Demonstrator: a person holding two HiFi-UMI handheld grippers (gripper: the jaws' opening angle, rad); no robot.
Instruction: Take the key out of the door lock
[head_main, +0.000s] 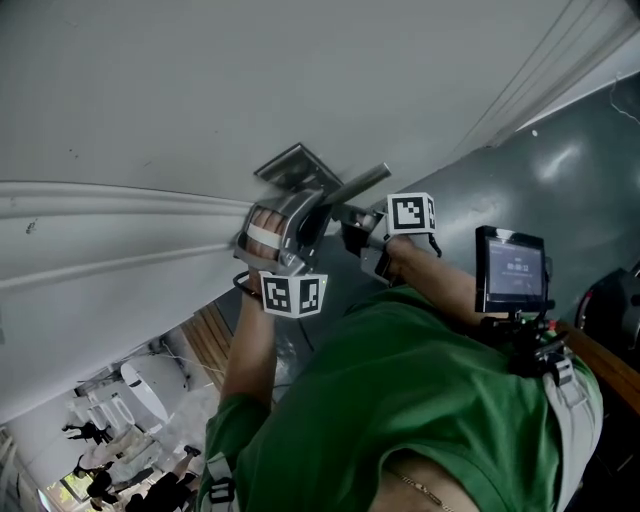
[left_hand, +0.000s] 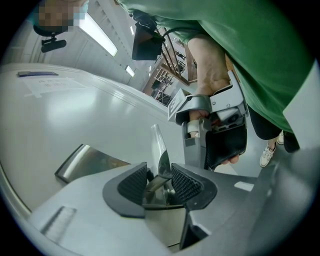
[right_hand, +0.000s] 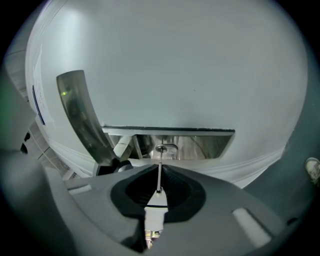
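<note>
Pinching the key (right_hand: 159, 170), my right claw (right_hand: 159, 186) hadn't drawn it from the lock (right_hand: 161, 148) just ahead. My left claw (left_hand: 159, 184) clamped the handle (left_hand: 158, 142).

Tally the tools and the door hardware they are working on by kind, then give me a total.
tools: 2, the left tool and the right tool
door handle: 1
key: 1
lock plate: 1
Total: 5
</note>
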